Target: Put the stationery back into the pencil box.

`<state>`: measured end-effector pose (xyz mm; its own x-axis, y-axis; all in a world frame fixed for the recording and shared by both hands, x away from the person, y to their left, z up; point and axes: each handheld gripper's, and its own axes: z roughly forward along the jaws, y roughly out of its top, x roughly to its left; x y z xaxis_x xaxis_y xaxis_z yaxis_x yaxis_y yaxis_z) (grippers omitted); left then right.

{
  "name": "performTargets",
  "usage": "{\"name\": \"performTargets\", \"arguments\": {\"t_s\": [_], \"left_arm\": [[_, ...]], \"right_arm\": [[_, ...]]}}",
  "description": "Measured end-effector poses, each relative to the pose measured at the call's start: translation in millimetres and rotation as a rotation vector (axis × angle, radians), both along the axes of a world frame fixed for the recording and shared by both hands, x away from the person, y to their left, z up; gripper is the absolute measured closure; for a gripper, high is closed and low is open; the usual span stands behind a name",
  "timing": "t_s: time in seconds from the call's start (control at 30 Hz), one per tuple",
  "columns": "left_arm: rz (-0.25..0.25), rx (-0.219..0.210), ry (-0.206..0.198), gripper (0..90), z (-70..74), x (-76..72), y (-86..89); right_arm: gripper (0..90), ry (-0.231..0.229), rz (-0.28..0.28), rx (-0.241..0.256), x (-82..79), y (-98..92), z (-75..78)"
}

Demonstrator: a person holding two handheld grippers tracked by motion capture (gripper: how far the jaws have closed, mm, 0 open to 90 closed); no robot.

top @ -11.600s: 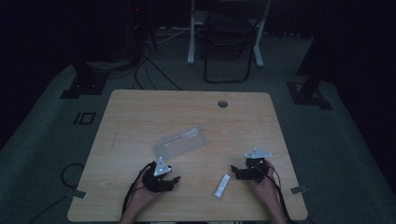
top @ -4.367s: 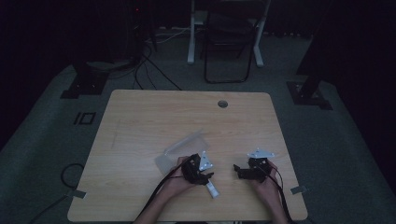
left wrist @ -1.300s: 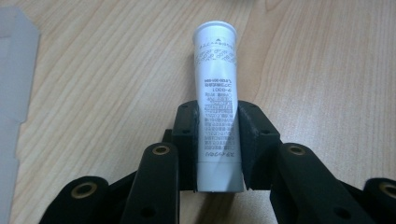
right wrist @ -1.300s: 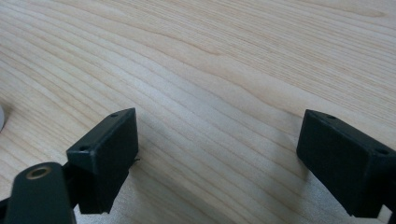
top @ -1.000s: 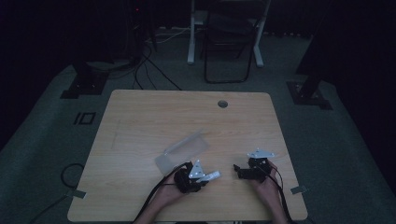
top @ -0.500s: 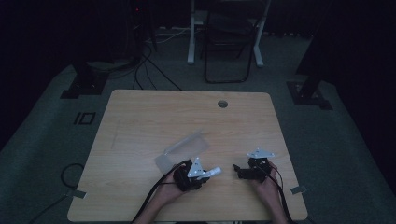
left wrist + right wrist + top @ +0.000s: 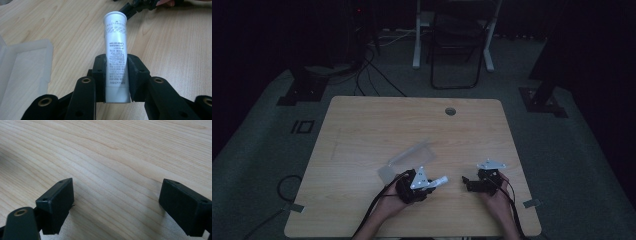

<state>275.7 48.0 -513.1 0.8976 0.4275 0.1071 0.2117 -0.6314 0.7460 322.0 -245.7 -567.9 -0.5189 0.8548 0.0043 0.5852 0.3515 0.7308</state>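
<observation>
The left gripper (image 7: 117, 82) clamps the white tube (image 7: 115, 57), lifted just right of the open clear case (image 7: 408, 159) on the desk (image 7: 362, 130), not yet inside; the right gripper (image 7: 115, 207) rests open beyond

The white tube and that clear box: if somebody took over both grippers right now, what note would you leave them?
Left gripper: shut on the white tube, clamped near its flat end and held off the table.
Right gripper: open, holding nothing, low over bare wood.
Clear plastic case: lying open, just beyond the left gripper.
Done: tube picked up.
Left: probably laying the tube in the case and closing it.
</observation>
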Motion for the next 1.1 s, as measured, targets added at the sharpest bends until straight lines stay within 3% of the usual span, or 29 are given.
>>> {"name": "performTargets", "arguments": {"t_s": [1.1], "left_arm": [[0.031,-0.024,-0.058,71.1,28.0,7.4,12.0]], "right_arm": [[12.6,0.000,0.002,0.000,-1.7,-0.7,-0.1]]}}
